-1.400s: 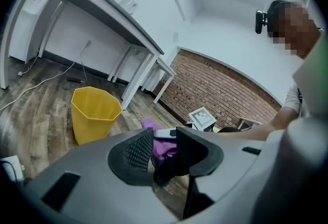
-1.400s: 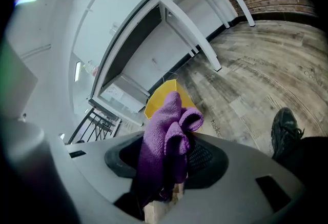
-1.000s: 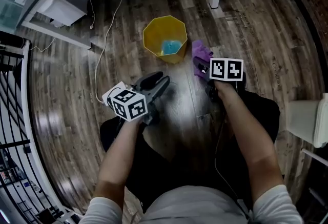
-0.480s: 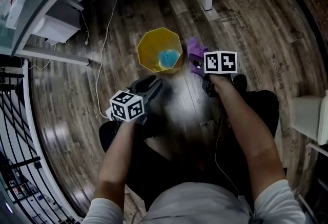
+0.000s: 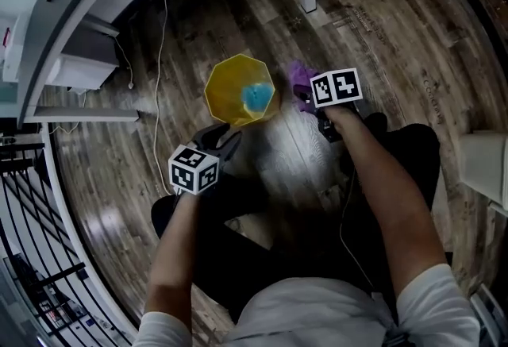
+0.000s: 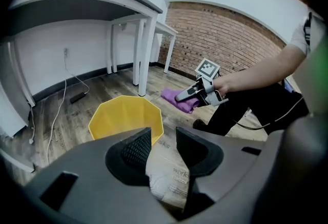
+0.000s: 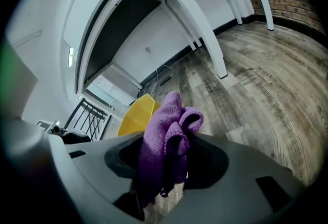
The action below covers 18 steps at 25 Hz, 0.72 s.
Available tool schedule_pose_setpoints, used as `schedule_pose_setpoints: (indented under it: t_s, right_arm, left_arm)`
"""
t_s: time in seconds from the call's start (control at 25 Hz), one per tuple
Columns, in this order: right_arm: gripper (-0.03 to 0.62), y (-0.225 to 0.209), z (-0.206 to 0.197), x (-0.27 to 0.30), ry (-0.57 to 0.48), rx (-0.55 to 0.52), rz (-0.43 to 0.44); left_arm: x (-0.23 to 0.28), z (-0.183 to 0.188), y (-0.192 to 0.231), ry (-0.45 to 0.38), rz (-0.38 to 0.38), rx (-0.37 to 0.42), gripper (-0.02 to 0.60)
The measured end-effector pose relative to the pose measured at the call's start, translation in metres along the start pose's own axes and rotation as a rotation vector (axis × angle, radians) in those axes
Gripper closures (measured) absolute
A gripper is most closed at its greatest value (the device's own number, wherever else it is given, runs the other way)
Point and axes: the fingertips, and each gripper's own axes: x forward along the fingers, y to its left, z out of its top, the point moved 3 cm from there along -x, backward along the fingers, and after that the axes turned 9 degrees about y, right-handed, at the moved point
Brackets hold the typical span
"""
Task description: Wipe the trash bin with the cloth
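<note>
Purple cloth (image 7: 163, 130) is clamped in the right tongs (image 7: 171, 151), bunched, with most of it sticking out past the tips. The right tongs sit just right of the trash bin (image 5: 223, 91), with the cloth near its right wall; can't tell if it touches yet. Bin is yellow and upright on the wood floor (image 5: 381, 36), open top, with a blue thing (image 5: 255, 97) lying inside. Left tongs (image 6: 163, 142) are spread with nothing between the jaws, only floor showing through the gap. Their tips are just short of the bin's near rim.

Risks, my read:
- Bin looks light and nothing braces it. Wipe pressure from the right would likely slide or tip it left unless the left tongs take the rim first.
- Cloth is a wad, not flat. That gives a small contact patch, and drag on the wall could pull it out of the bite.
- Blue thing could snag if the wipe goes inside.
- Loose cable (image 5: 157, 67) on the floor left of the bin: a sliding bin could run onto it.

Versus a second ago: both tongs have gone farther out and lower, toward the bin. Left tongs were well short of the rim; now they are just beside it, and rolled. Left jaw gap looks unchanged. Cloth grip is the same.
</note>
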Motion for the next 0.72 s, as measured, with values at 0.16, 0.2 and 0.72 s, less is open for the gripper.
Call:
schedule_pose_setpoints:
  t_s: [0.16, 0.2, 0.72]
  right_arm:
    - [0.395, 0.010, 0.009, 0.001, -0.034, -0.011, 0.034]
    - [0.395, 0.012, 0.008, 0.002, -0.033, -0.026, 0.035]
    - [0.395, 0.015, 0.021, 0.032, -0.104, 0.054, 0.064]
  left_arm:
    - [0.002, 0.013, -0.016, 0.007, -0.021, 0.054, 0.442]
    - [0.005, 0.010, -0.017, 0.010, -0.020, 0.069, 0.442]
    - [0.040, 0.037, 0.012, 0.121, -0.056, 0.259, 0.442]
